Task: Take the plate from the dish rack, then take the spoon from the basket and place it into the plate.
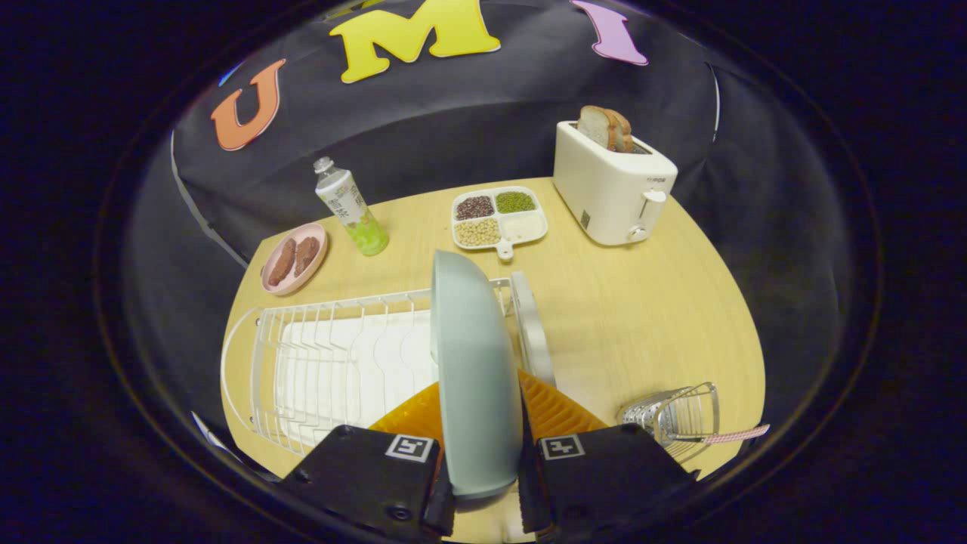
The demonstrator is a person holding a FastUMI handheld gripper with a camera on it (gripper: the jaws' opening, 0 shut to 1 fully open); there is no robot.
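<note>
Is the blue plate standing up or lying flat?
Standing up on its edge. The plate rises tall and thin between the gripper fingers, which press it from both sides, above the dish rack.

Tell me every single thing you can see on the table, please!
plate: one, pale grey-green, standing on edge between the gripper's fingers, above the rack
dish rack: one, white wire, on the table behind the plate
basket: one, silver wire, right of the fingers
spoon: one, pink handle sticking out of the basket
toaster: one, cream, far right of the table
bread: brown-crusted slices in the toaster; count unclear
divided tray: one, white, four sections of beans and grains, beside the toaster
bottle: one, clear with green, left of the tray
pink plate: one, two brown pieces on it, far left
table: one, light wood
hand-held gripper: one, black with orange fingers, shut on the plate
</note>
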